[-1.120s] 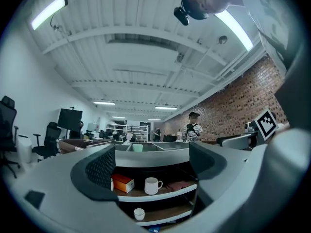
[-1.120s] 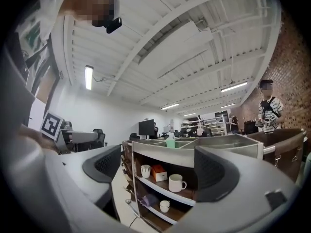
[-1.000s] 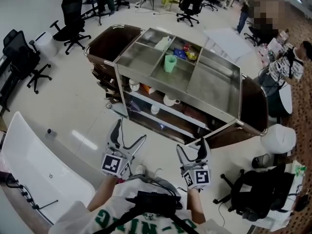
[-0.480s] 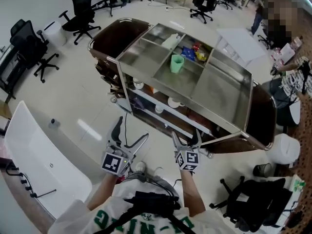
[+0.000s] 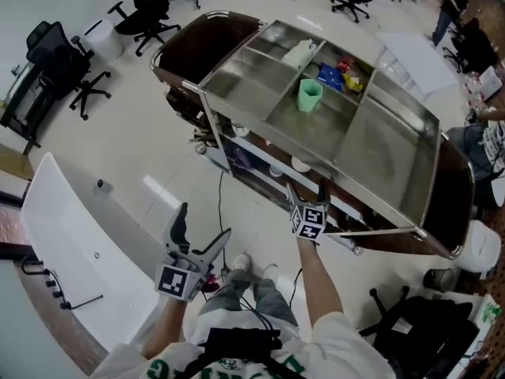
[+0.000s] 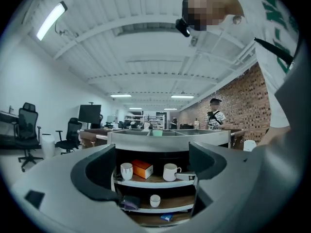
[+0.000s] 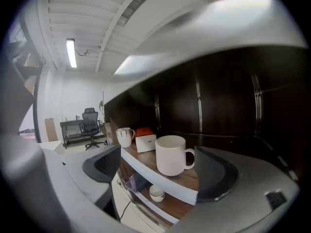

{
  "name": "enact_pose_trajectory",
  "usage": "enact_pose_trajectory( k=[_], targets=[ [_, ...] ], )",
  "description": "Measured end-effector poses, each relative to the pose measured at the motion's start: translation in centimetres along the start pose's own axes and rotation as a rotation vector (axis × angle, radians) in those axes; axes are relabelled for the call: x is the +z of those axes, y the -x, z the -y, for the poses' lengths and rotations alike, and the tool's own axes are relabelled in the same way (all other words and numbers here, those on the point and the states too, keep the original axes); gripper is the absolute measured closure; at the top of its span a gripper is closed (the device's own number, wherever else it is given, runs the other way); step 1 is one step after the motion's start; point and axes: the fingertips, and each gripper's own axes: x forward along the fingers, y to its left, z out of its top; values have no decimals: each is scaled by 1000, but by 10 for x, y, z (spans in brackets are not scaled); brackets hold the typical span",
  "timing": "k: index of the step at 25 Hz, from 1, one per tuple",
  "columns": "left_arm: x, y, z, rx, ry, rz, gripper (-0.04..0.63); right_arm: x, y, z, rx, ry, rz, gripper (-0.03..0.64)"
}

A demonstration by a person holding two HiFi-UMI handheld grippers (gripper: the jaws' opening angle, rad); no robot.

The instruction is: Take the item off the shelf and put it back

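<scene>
You have hardly begun: nothing is off the shelf yet. Your right claw is up at the cart's upper shelf with its jaws spread, and the white mug stands upright near the shelf's front edge, framed between them, with a gap on each side. The grip, the lift-out and the return are all left to do. Your left claw hangs back low by your legs, jaws also spread and holding nothing.

Farther along the same wooden shelf stand a second mug and an orange-topped box; a small cup sits on the shelf below. The cart's steel top is split into compartments (a green cup stands in the middle one). Around you is an open office with a pale floor, black swivel chairs and a curved white bench on your left.
</scene>
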Motion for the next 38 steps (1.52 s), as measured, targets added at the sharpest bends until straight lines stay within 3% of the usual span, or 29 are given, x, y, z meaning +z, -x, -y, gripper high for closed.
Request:
enact_pose_trajectory(
  k=[6,10,17,20,22,24,30,36,38],
  targets=[
    [-36,18,-17,51,25,-93,143,-30,-50,15,-37,-33,-24,135],
    [-52,25,-23,87,43,-103,143,-35,-76,21,-58,-99,-34,135],
    [-65,32,-23,105,76,-136,143,-38,-104,26,-100,-90,-54,137],
    [-76,41,-33,122,41,-144,143,-38,-111,32,-130,-93,-68,137],
    [-70,38,-29,118,64,-146,143,-43,-115,40,-161,-82,-89,145],
    [-66,35,-24,114,89,-146,143,-38,-116,43,-176,-78,-101,201],
    [-70,37,-22,96,64,-140,143,-35,-103,23,-96,-4,-135,207],
    [-66,28,-11,46,8,-89,143,-31,-44,-16,10,-44,-112,207],
    [-50,20,1,18,33,-80,143,-28,-17,-30,40,-49,-105,207]
  ],
)
